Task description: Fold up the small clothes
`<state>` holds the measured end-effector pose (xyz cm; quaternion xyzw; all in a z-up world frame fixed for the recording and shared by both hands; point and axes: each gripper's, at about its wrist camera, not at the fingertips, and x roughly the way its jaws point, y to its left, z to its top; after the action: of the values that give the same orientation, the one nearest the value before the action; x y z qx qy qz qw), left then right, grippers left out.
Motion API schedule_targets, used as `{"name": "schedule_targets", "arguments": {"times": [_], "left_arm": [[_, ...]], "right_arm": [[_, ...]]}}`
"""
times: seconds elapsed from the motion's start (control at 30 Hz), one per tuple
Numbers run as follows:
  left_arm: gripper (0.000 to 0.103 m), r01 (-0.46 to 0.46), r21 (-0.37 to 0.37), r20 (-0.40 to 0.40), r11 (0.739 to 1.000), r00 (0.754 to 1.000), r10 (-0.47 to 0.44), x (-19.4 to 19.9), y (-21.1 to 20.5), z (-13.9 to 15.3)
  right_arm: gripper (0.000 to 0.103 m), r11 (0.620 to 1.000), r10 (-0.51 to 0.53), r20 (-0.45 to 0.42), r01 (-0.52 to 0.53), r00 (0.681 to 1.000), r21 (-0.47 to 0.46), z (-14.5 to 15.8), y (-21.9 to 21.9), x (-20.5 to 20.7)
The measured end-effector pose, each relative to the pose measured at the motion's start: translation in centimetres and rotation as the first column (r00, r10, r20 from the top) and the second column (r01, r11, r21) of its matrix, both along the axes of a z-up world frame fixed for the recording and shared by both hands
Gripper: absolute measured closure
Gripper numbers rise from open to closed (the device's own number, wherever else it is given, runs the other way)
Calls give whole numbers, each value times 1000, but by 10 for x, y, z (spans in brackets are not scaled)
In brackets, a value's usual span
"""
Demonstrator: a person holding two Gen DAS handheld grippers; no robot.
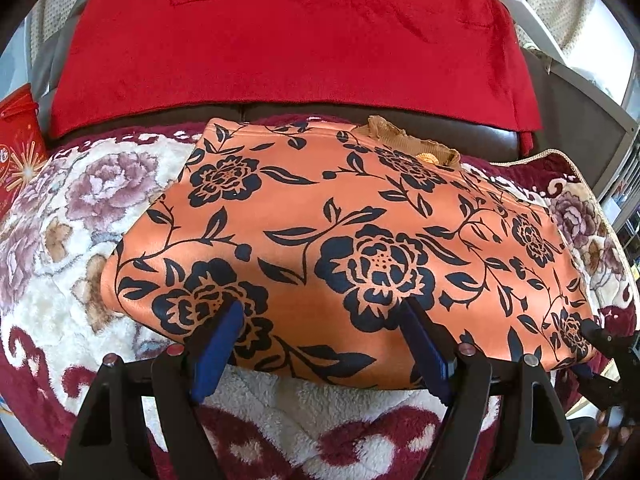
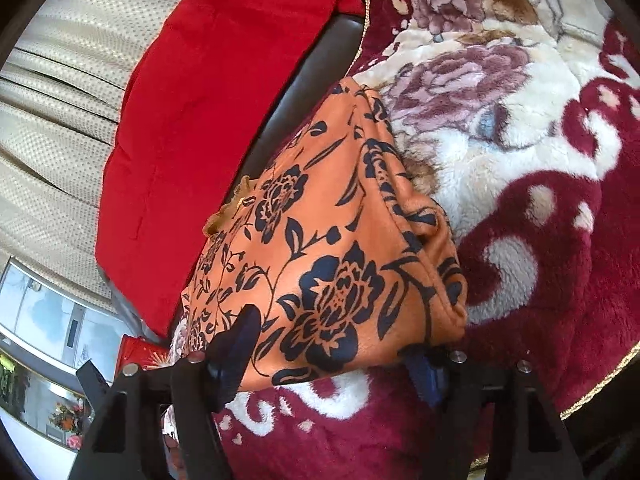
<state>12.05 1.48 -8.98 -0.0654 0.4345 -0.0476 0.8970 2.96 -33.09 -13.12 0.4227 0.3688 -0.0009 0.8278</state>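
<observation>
An orange garment with dark blue flowers lies folded flat on a plush floral blanket. A tan ribbed collar sticks out at its far edge. My left gripper hovers open over the garment's near edge, its blue pads wide apart. At the garment's right end a black part of my right gripper shows. In the right wrist view the garment has its bunched end between the fingers of my right gripper. Those jaws stand apart, and the cloth edge half hides the right finger.
A red cloth drapes the dark leather sofa back behind the garment. A red printed box stands at the left. Beige curtains and a glass cabinet lie beyond the sofa.
</observation>
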Motion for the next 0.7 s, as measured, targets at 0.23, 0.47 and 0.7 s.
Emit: {"name": "schedule_targets", "arguments": {"times": [0.23, 0.47, 0.7], "left_arm": [[22, -3, 5, -16, 1000, 1000, 3, 5, 1, -5], [22, -3, 0, 17, 1000, 1000, 3, 8, -1, 4], [20, 74, 111, -52, 991, 996, -68, 27, -23, -17]], "right_arm": [[31, 1000, -3, -5, 3, 1000, 8, -2, -4, -3], [31, 1000, -14, -4, 14, 1000, 6, -1, -6, 3], [30, 999, -44, -4, 44, 999, 19, 1, -13, 12]]}}
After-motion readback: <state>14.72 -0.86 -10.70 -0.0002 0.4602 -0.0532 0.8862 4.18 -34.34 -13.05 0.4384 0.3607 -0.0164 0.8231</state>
